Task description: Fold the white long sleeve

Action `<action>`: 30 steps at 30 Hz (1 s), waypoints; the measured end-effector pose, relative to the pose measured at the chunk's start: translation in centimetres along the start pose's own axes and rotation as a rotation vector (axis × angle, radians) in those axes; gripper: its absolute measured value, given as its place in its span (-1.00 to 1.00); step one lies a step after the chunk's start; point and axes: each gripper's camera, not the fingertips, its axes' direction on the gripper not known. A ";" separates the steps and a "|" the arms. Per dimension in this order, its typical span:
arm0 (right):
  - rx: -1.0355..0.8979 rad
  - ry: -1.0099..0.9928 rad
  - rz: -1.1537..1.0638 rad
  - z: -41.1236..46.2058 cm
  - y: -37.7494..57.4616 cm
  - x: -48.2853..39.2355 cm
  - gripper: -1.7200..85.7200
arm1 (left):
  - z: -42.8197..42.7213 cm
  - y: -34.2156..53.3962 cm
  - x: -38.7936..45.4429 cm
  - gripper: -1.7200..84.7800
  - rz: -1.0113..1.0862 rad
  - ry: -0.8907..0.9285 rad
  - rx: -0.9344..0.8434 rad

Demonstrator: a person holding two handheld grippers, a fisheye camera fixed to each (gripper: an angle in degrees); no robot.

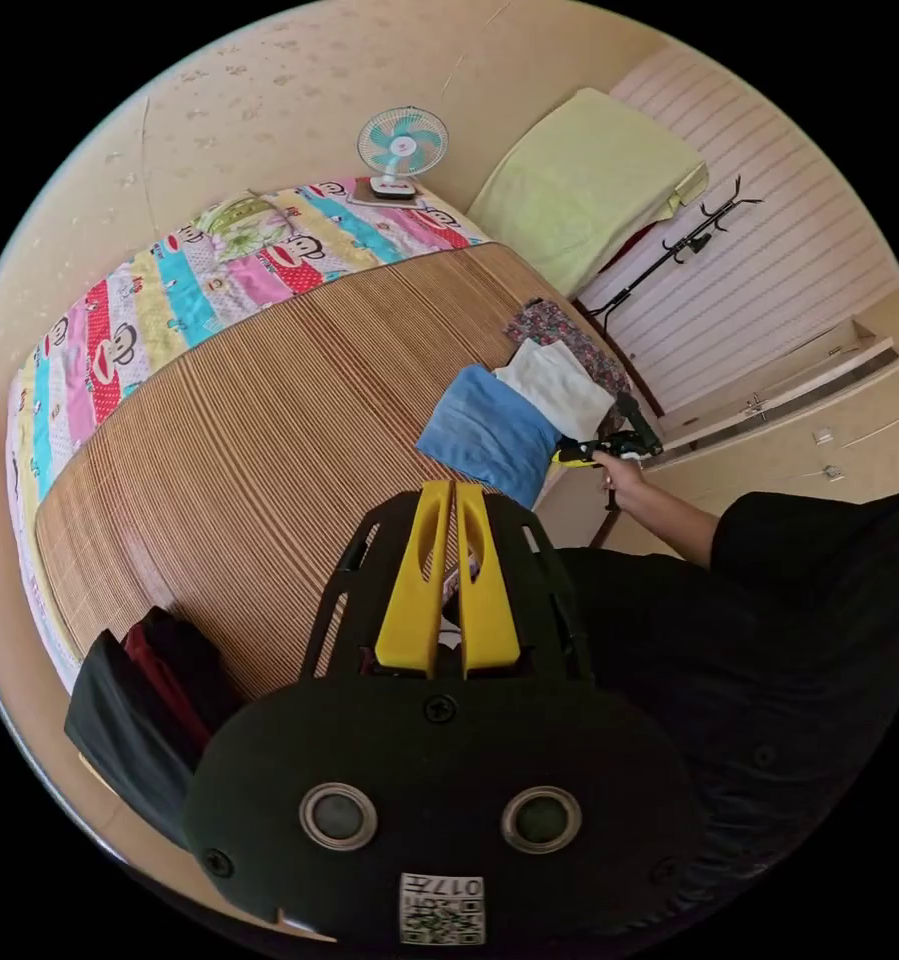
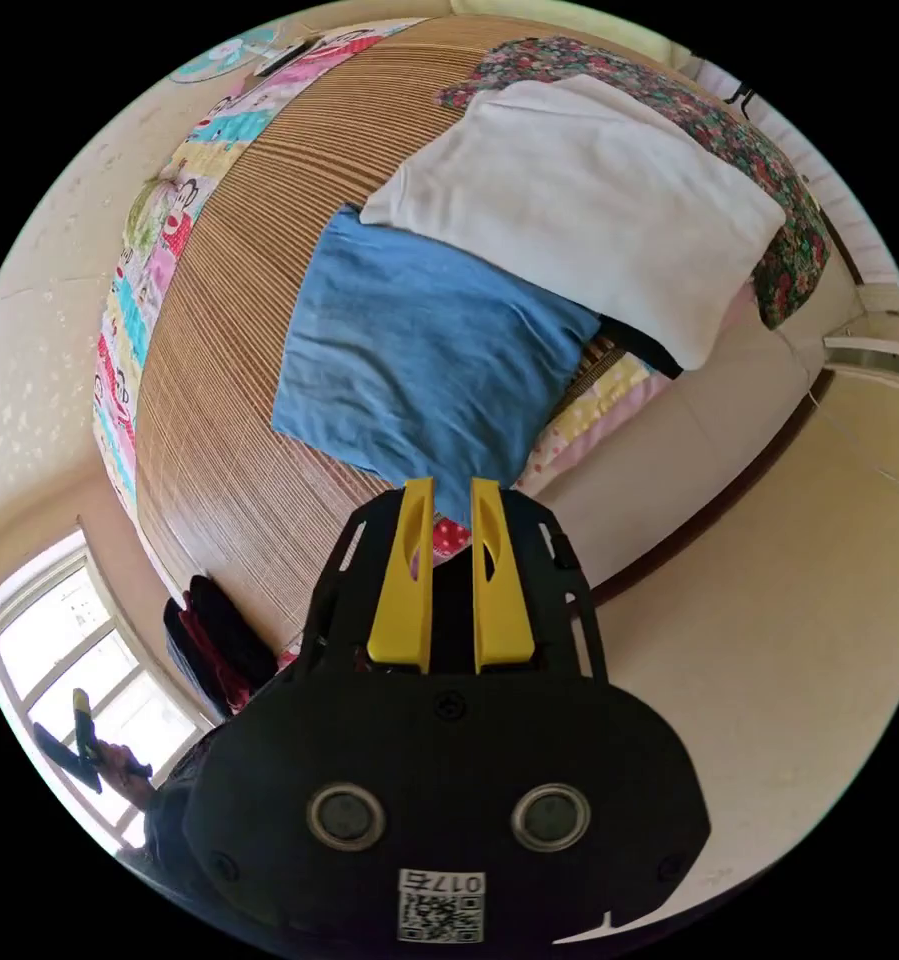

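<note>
White long sleeve [image 2: 589, 210] lies folded at the bed's edge, overlapping a blue garment [image 2: 419, 350] and a floral cloth [image 2: 769, 170]. Wide bare bamboo mat [image 1: 249, 460] lies beyond. The left gripper [image 1: 454, 500] is clenched empty; the right gripper [image 2: 451, 500] looks slightly parted, gripping nothing.

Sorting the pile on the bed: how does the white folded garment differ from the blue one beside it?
The white garment lies partly on a floral cloth and overlaps the blue garment, which rests on the bamboo mat. White reaches past the bed edge; blue looks more wrinkled. Both are folded into flat rectangles.
</note>
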 end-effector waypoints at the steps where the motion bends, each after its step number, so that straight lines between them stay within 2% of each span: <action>1: 0.016 -0.024 0.016 0.0 0.0 0.9 -0.81 | 1.2 -1.0 1.0 -0.98 0.009 -0.020 -0.028; 4: 0.115 -0.093 0.022 -1.6 -1.1 3.8 -0.81 | 3.8 -2.9 2.8 -0.98 0.007 -0.046 -0.092; 9: 0.240 0.035 -0.083 -6.0 -7.9 4.2 -0.78 | 7.3 -5.8 4.1 -0.98 -0.056 -0.023 -0.163; 13: 0.293 0.053 -0.142 -8.0 -13.7 4.2 -0.78 | 8.7 -7.1 4.3 -0.98 -0.112 -0.024 -0.175; 18: 0.284 0.205 -0.173 -5.8 -19.3 6.0 -0.71 | 11.1 -6.6 2.4 -0.98 -0.217 0.022 -0.230; 22: 0.212 0.184 -0.214 -1.5 -19.6 8.5 -0.70 | 11.8 -5.6 0.4 -0.98 -0.291 0.068 -0.223; 24: 0.327 0.181 -0.213 -0.3 -16.9 9.9 -0.75 | 12.1 -5.3 -0.5 -0.98 -0.304 0.083 -0.226; 25: 0.324 0.155 -0.187 -0.3 -16.4 10.5 -0.77 | 12.1 -5.2 -1.1 -0.98 -0.308 0.099 -0.221; 28: 0.346 -0.159 -0.107 -1.9 -12.7 14.1 -0.84 | 10.8 -4.9 -2.3 -0.96 -0.285 0.157 -0.157; 30: 0.418 -0.506 -0.213 -4.1 -7.8 16.6 -0.87 | 9.7 -4.6 -3.3 -0.89 -0.281 0.188 -0.113</action>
